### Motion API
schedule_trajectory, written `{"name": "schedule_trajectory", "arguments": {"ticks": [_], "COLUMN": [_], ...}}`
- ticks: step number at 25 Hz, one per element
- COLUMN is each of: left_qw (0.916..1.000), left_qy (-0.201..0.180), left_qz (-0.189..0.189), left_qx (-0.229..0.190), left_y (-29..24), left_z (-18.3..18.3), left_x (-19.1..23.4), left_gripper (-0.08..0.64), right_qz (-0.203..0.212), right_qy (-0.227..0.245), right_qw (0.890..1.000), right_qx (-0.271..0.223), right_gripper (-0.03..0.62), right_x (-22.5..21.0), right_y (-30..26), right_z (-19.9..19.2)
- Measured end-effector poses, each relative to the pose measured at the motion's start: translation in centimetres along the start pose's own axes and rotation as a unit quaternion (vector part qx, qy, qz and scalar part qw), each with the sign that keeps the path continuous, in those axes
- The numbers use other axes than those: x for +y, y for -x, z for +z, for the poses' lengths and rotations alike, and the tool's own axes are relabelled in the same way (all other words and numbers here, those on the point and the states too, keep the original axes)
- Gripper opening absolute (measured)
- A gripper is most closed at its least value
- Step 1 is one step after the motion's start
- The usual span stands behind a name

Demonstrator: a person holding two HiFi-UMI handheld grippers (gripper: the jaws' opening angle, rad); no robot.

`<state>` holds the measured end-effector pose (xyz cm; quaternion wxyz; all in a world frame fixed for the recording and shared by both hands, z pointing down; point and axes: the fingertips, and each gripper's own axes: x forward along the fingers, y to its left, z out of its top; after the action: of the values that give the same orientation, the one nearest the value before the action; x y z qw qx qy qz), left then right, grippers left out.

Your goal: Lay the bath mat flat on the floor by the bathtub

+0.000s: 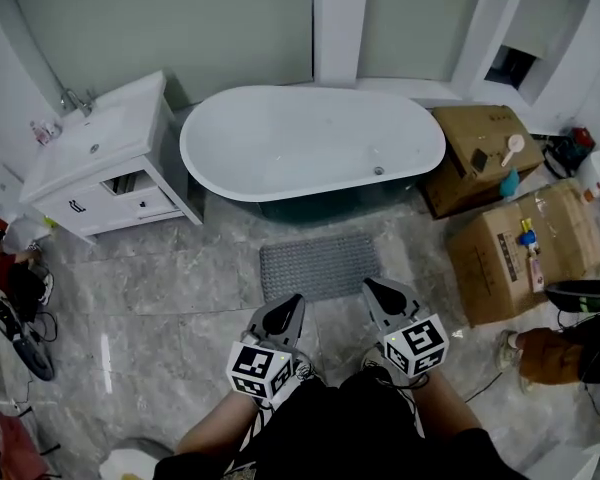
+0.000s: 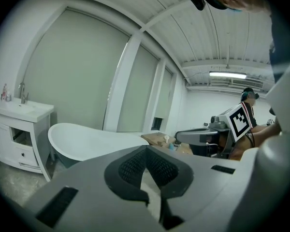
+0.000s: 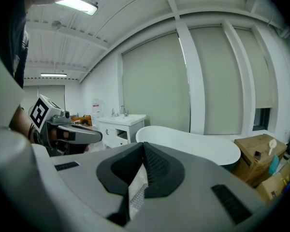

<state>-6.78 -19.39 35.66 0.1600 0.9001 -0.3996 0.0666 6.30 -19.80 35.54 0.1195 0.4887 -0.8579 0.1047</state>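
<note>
The grey bath mat (image 1: 320,266) lies flat on the marble floor right in front of the white bathtub (image 1: 310,143). Both grippers hover above the floor near my legs, short of the mat's near edge. My left gripper (image 1: 288,306) is shut and holds nothing; my right gripper (image 1: 378,290) is also shut and empty. In the left gripper view the jaws (image 2: 146,149) meet at the tip, with the tub (image 2: 87,141) beyond and the right gripper (image 2: 198,137) alongside. In the right gripper view the jaws (image 3: 144,145) meet too, and a strip of the mat (image 3: 137,195) shows below them.
A white vanity with a sink (image 1: 100,158) stands left of the tub. Two cardboard boxes (image 1: 480,153) (image 1: 520,253) sit at the right, with a person's shoe (image 1: 550,353) near them. Cables and clutter (image 1: 15,313) line the left edge.
</note>
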Motion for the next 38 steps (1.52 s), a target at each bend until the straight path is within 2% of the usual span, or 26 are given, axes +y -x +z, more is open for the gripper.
{"name": "schedule_trajectory", "arguments": {"ticks": [7,13,17,25,30,38], "left_qw": [0.9999,0.9995,0.9992,0.9971,0.9949,0.9927], "left_qy": [-0.011,0.006,0.015,0.011,0.011,0.001], "left_qz": [0.006,0.028,0.038,0.075,0.1,0.121], "left_qx": [-0.009,-0.008,0.001,0.005,0.011,-0.002], "left_y": [1.0,0.7,0.8,2.8,4.7,9.1], "left_z": [0.5,-0.2,-1.6,-4.1,-5.3,-5.2], "left_x": [-3.9,-8.9,-12.6,-18.5,-20.4,-20.1], "left_gripper": [0.017,0.017,0.017,0.017,0.017,0.017], "right_qz": [0.024,0.048,0.054,0.087,0.107,0.126], "right_qy": [0.0,0.013,0.002,-0.002,-0.015,-0.014], "right_qw": [1.0,0.999,0.998,0.996,0.994,0.992], "right_qx": [-0.015,-0.021,-0.021,-0.02,-0.016,-0.017], "right_gripper": [0.017,0.017,0.017,0.017,0.017,0.017], "right_x": [-0.2,-2.2,-3.8,-4.3,-3.4,0.6], "right_y": [3.1,7.6,11.0,16.3,18.0,18.3], "right_z": [0.1,0.0,-1.8,-4.8,-6.4,-6.8]}}
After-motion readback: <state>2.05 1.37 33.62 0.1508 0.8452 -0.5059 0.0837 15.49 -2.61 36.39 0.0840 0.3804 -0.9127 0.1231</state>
